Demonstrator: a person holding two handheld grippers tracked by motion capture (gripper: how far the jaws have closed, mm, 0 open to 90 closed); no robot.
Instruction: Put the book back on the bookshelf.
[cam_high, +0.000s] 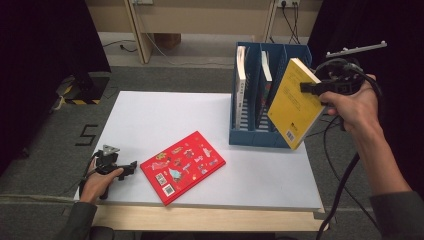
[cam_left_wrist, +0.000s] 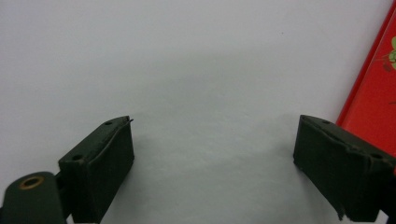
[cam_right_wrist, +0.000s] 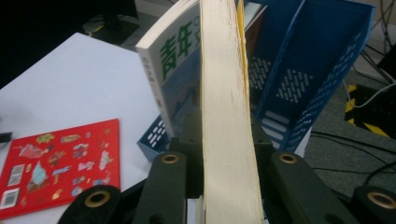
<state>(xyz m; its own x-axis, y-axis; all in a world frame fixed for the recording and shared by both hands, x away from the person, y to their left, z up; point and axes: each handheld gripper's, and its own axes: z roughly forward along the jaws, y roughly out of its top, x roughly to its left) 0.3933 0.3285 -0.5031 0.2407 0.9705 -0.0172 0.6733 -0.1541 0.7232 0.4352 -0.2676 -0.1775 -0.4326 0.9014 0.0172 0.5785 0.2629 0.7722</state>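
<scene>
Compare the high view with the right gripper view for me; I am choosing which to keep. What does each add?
High view alone: the person's left hand-held gripper, open on the white table, and the yellow book's cover. Right gripper view alone: that book's page edge clamped between the right hand-held gripper's jaws, and green print on a shelved book. Both: the red book and the blue file rack.

Left gripper (cam_high: 131, 166) rests low, jaws apart; right gripper (cam_high: 306, 86) raised, jaws clamped.

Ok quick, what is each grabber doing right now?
Left gripper: open, holding nothing, resting on the white table.
Right gripper: shut on the yellow book, held up by the blue file rack.
</scene>
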